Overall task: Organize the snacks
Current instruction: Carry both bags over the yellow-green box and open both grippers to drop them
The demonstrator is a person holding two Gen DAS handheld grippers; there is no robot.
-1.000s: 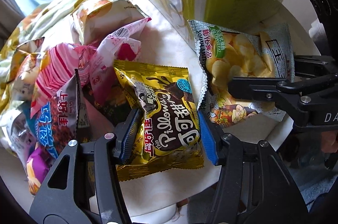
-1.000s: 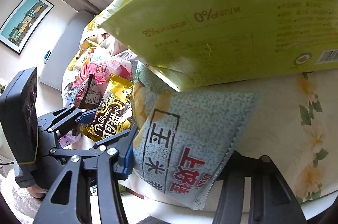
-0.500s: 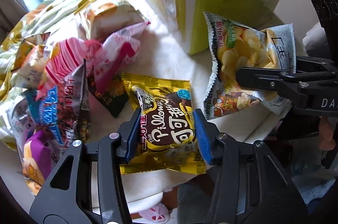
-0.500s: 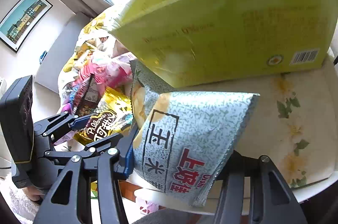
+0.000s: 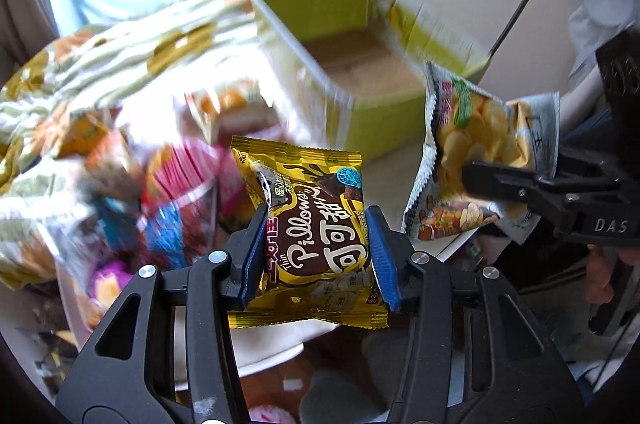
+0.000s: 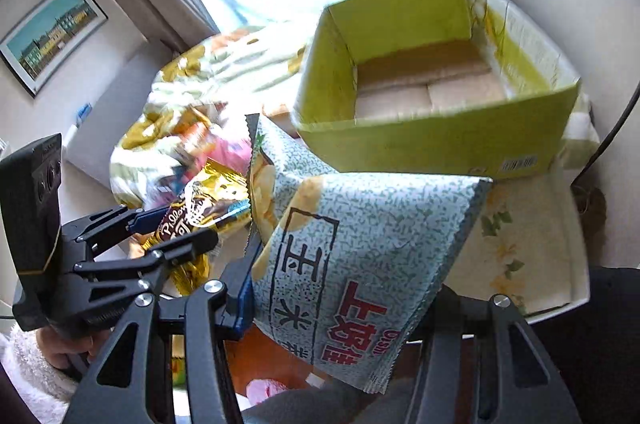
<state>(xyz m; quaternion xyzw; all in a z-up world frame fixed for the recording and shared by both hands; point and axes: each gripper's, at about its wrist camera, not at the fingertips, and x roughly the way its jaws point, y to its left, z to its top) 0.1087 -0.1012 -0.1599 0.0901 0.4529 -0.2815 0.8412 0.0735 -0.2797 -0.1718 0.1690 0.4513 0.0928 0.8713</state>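
My left gripper (image 5: 314,256) is shut on a gold and brown Pillows snack packet (image 5: 310,224) and holds it in the air above the table edge. My right gripper (image 6: 344,288) is shut on a pale blue-grey chip bag (image 6: 360,248), also lifted; the bag shows in the left wrist view (image 5: 472,152) at the right. An open yellow-green cardboard box (image 6: 420,140) stands just beyond both, with nothing inside it; it also shows in the left wrist view (image 5: 360,112). The left gripper and its packet appear at the left of the right wrist view (image 6: 176,228).
A heap of mixed snack packets (image 5: 160,184) lies on the floral tablecloth (image 5: 80,72) to the left of the box. The table's front edge (image 6: 560,308) is close below the grippers. A wall and a black cable (image 5: 520,8) stand behind the box.
Both grippers have risen with their packets, from table level to above the box rim. The box's inside has come into view.
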